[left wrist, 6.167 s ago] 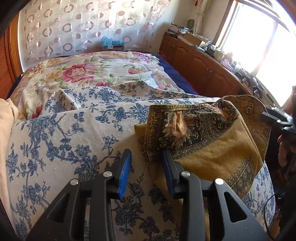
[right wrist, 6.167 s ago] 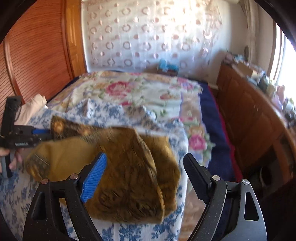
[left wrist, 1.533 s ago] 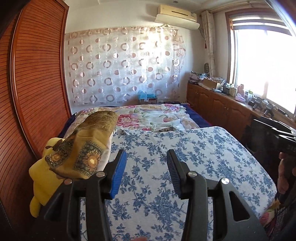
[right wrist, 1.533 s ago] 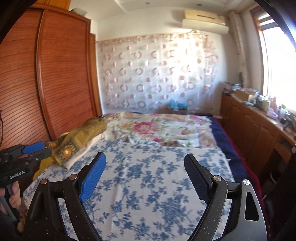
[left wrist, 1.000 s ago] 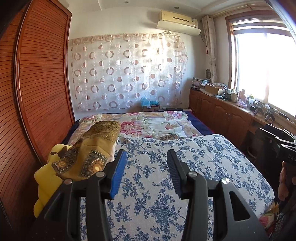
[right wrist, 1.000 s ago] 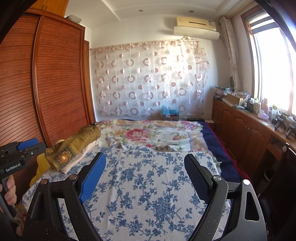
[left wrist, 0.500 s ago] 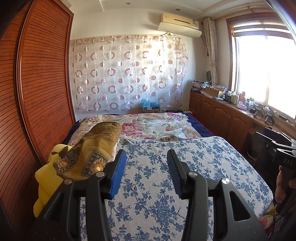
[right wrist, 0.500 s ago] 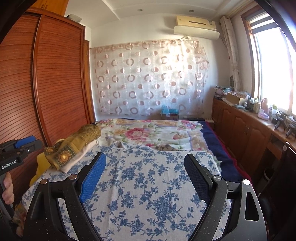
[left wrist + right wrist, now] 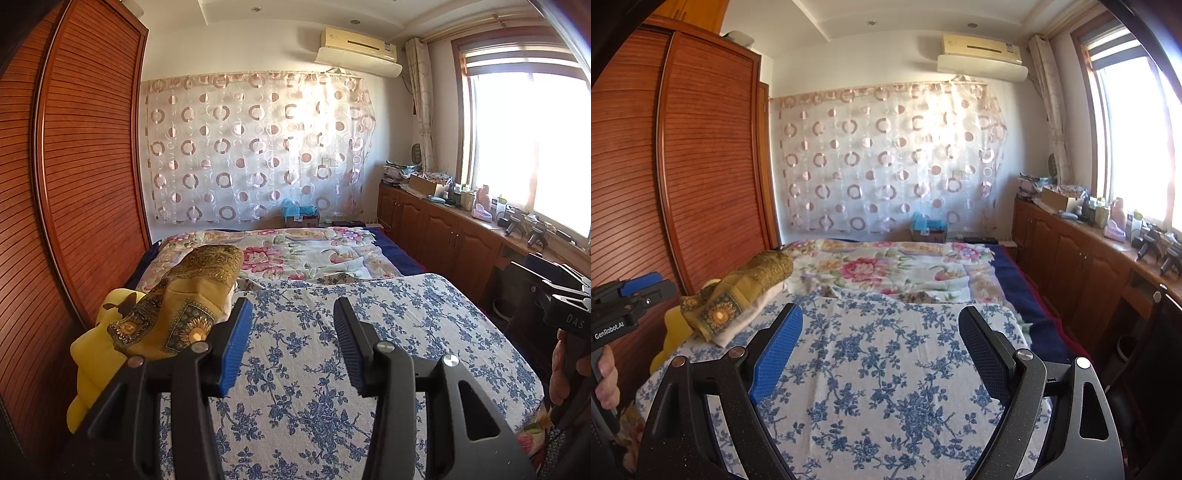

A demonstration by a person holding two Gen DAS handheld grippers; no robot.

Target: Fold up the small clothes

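A folded mustard cloth with dark gold patterned borders (image 9: 184,295) (image 9: 738,291) lies on a pile of yellow and white clothes (image 9: 92,347) at the bed's left edge. My left gripper (image 9: 291,314) hangs open over the blue-flowered bedspread (image 9: 369,332), to the right of the pile, with nothing between its blue pads. My right gripper (image 9: 879,321) stands wide open above the same bedspread (image 9: 886,369), also empty. The left gripper also shows at the far left of the right wrist view (image 9: 624,302), held by a hand.
A slatted wooden wardrobe (image 9: 74,184) runs along the left of the bed. A floral quilt (image 9: 295,254) covers the far half. Wooden cabinets (image 9: 443,236) with clutter stand under the window on the right. A circle-patterned curtain (image 9: 258,147) hangs at the back.
Six seconds ago the patterned cloth lay on the bedspread by both grippers; now it rests folded on the pile at the left. Over the last second nothing has moved.
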